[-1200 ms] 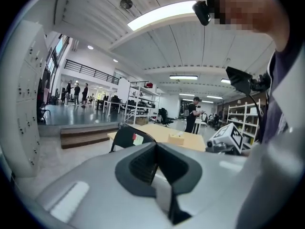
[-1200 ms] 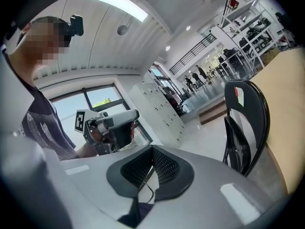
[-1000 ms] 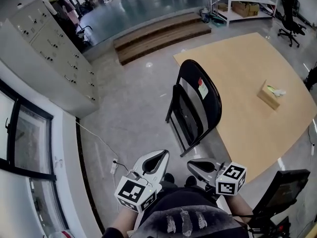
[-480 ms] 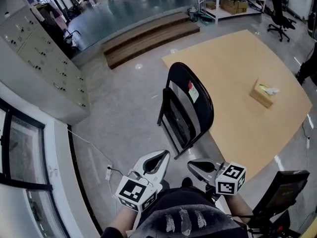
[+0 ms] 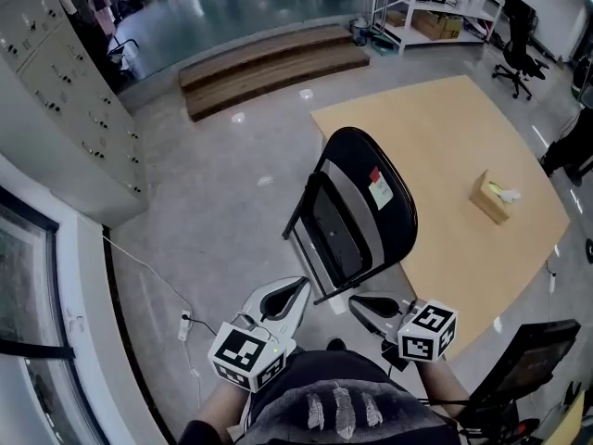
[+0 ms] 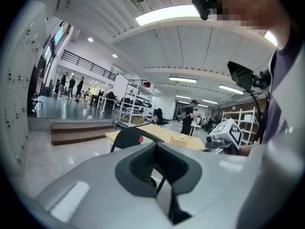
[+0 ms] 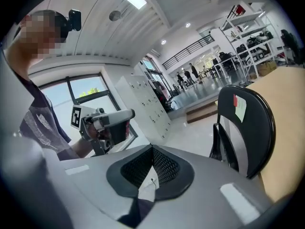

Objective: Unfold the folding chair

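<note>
A black folding chair (image 5: pixel 357 207) stands folded on the grey floor just ahead of me, its round backrest up and a white and red sticker on it. It also shows as the chair (image 7: pixel 245 128) at the right of the right gripper view and the chair (image 6: pixel 131 136) beyond the left jaws. My left gripper (image 5: pixel 295 288) and right gripper (image 5: pixel 357 302) are held low and near my body, short of the chair's lower frame. Both are shut with nothing between the jaws.
A tan floor mat (image 5: pixel 463 156) lies right of the chair with a tissue box (image 5: pixel 491 196) on it. Grey lockers (image 5: pixel 65 91) line the left, a wooden step (image 5: pixel 269 63) lies ahead, a cable (image 5: pixel 148 267) crosses the floor, and a black stand (image 5: pixel 523 364) is at my right.
The chair has come closer to me and lower in the head view as I moved toward it. Both grippers stayed shut and advanced together.
</note>
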A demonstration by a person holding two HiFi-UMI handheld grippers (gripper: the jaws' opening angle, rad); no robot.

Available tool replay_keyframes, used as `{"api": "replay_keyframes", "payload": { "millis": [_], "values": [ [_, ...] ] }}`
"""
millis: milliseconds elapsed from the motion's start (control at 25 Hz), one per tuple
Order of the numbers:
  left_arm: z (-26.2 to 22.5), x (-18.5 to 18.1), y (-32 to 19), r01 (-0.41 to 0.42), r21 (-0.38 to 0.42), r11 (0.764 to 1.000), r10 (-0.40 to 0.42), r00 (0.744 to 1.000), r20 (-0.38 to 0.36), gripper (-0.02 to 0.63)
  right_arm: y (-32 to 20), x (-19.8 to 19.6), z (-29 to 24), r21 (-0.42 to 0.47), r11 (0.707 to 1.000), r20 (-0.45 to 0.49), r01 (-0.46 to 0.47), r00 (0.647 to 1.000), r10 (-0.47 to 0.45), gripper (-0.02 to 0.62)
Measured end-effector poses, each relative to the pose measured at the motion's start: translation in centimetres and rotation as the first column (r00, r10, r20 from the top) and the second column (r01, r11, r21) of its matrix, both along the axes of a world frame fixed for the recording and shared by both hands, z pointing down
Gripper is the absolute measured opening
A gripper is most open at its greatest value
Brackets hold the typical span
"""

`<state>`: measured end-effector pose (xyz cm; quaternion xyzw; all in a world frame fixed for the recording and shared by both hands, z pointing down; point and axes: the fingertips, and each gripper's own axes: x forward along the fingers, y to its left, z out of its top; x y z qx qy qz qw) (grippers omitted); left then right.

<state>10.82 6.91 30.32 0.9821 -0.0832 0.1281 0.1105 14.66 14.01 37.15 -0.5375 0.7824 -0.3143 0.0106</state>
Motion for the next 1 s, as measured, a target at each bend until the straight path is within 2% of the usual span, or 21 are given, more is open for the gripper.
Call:
{"api": "replay_keyframes", "payload": {
  "millis": [160,280,520,640,720,760,880,1000],
  "values": [
    [0.0,-1.4,-3.8,-0.016,-0.026,1.0,0.015,0.999,-0.03,0.002,-3.5,1.6,-0.8,-0.016,0.996,-0.081,-0.092,0.993,0.091,0.002],
    [0.1,-2.6,-6.4,-0.038,-0.042,0.998,0.036,0.998,-0.053,0.002,-5.5,3.2,-1.6,-0.023,0.985,-0.164,-0.169,0.973,0.163,0.002],
    [1.0,-3.5,-10.2,-0.112,-0.078,0.991,0.106,0.991,-0.079,0.002,-7.6,6.7,-3.8,-0.045,0.949,-0.329,-0.313,0.901,0.282,0.002],
    [1.4,-3.5,-11.4,-0.127,-0.082,0.988,0.121,0.99,-0.078,0.002,-7.6,9.6,-4.1,-0.073,0.909,-0.378,-0.411,0.855,0.356,0.014],
    [1.4,-3.4,-11.9,-0.123,-0.085,0.989,0.116,0.99,-0.084,0.002,-7.6,11.9,-3.8,-0.114,0.885,-0.396,-0.451,0.838,0.376,0.21],
    [1.5,-3.3,-12.1,-0.117,-0.083,0.99,0.11,0.99,-0.084,0.002,-7.7,13.0,-3.5,-0.136,0.876,-0.411,-0.463,0.831,0.375,0.263],
    [1.7,-3.0,-12.8,-0.082,-0.076,0.994,0.076,0.994,-0.074,0.002,-8.4,16.3,-2.7,-0.182,0.853,-0.495,-0.489,0.795,0.35,0.301],
    [1.8,-2.6,-13.3,-0.028,-0.082,0.996,0.022,0.998,-0.064,0.002,-9.5,19.6,-1.6,-0.234,0.847,-0.564,-0.478,0.776,0.282,0.307]
  ]
}}
